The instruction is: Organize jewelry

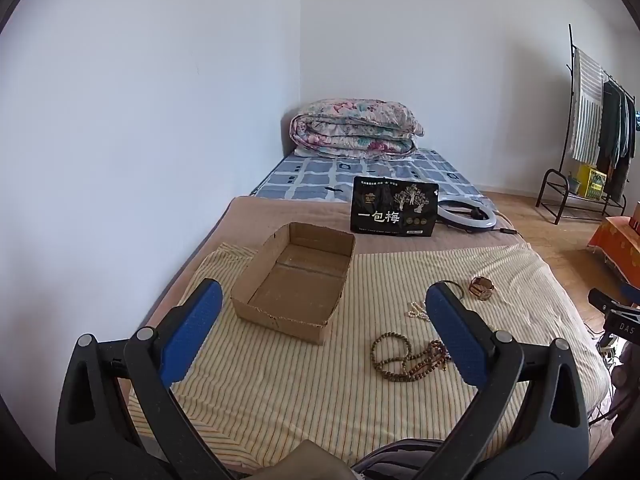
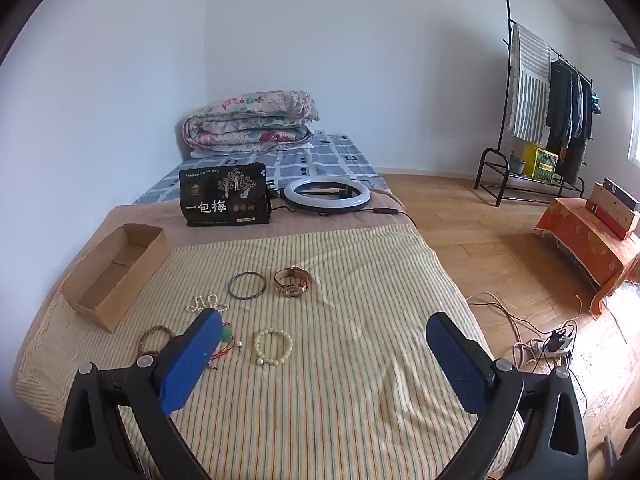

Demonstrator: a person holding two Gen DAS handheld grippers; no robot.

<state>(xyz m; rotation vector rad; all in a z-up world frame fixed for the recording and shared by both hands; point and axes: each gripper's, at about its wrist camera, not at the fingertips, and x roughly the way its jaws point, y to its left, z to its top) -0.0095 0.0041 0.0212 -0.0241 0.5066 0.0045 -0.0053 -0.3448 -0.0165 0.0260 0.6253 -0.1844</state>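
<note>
An empty cardboard box (image 1: 294, 280) (image 2: 116, 270) sits on the left of the striped bedsheet (image 2: 340, 360). To its right lies jewelry: brown bead strings (image 1: 400, 356) (image 2: 154, 338), a small white bead strand (image 2: 206, 303) (image 1: 416, 310), a dark bangle (image 2: 247, 285), a gold watch (image 2: 292, 282) (image 1: 482, 288), a cream bead bracelet (image 2: 274, 346) and a green pendant on red cord (image 2: 226, 336). My left gripper (image 1: 324, 312) hovers open above the sheet before the box. My right gripper (image 2: 324, 344) is open too, over the sheet near the cream bracelet. Both are empty.
A black snack bag (image 2: 223, 196) and a ring light (image 2: 327, 196) lie behind the jewelry. A folded floral quilt (image 2: 250, 122) sits at the bed's far end. A clothes rack (image 2: 548, 116), an orange-covered bench (image 2: 588, 236) and floor cables (image 2: 536, 336) are on the right.
</note>
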